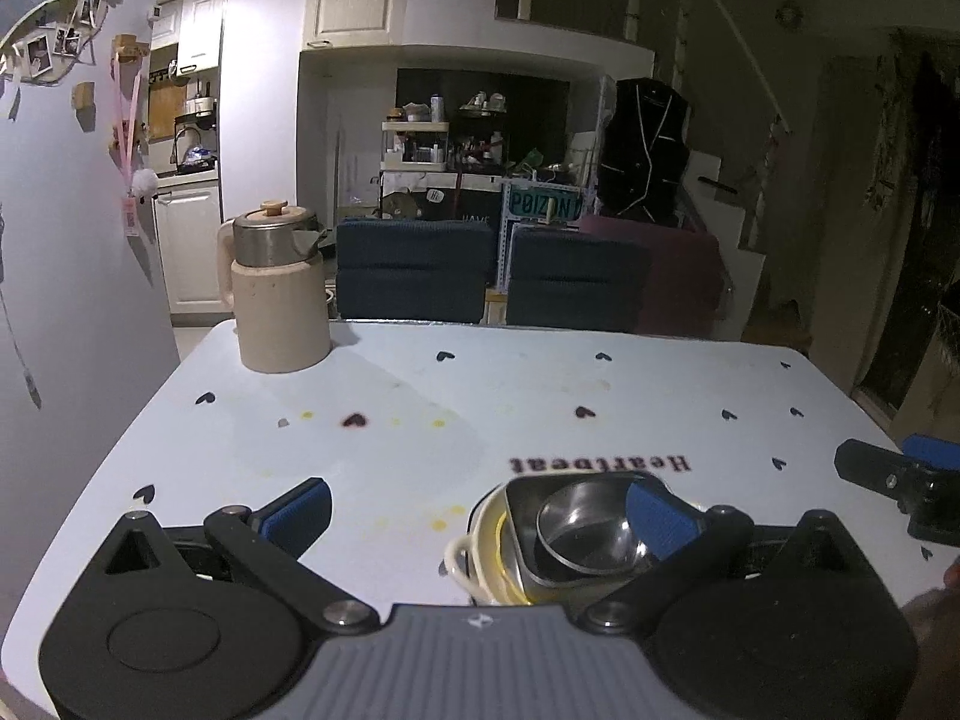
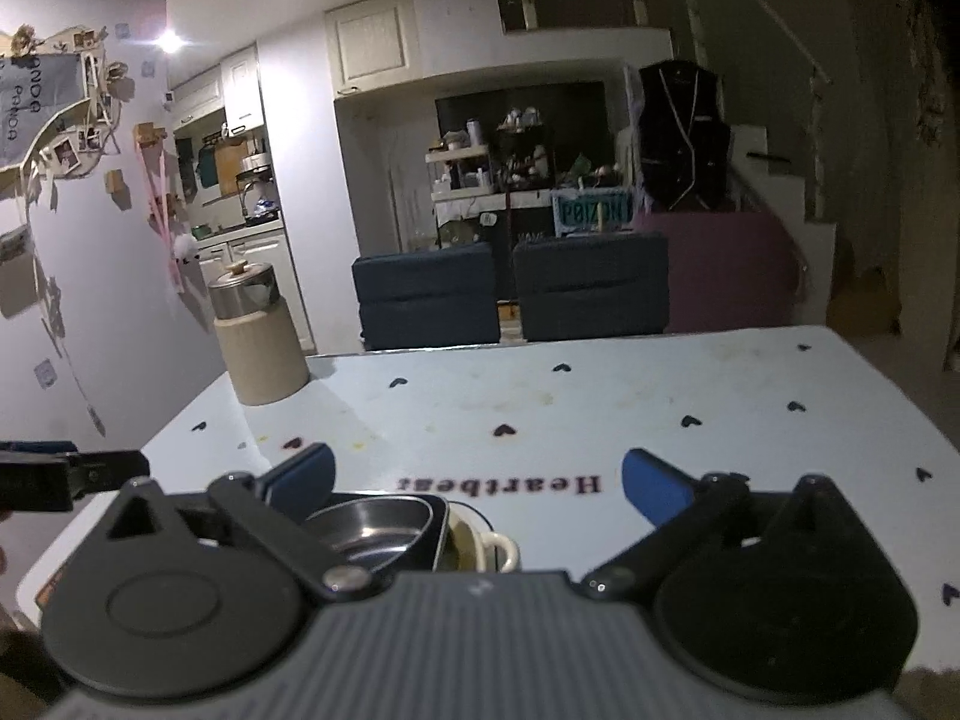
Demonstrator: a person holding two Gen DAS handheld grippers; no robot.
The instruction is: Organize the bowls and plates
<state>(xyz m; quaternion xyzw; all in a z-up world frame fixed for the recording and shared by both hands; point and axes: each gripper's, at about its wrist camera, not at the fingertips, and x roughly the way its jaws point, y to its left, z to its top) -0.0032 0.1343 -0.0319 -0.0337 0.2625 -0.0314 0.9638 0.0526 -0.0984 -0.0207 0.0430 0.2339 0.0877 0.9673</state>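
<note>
Left wrist view: left tool [image 1: 480,516] spread above nested steel bowls [image 1: 585,534]; right tool [image 2: 477,480] likewise spread.

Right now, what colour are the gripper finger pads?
Blue pads, clearest in the right wrist view.

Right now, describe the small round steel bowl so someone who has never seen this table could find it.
On the pale table printed with hearts, find the nested dish stack at the near edge, just under the word Heartbeat. A white handled dish holds a squarish steel tray, and the round steel bowl lies inside it, topmost and the only circular steel piece.
</note>
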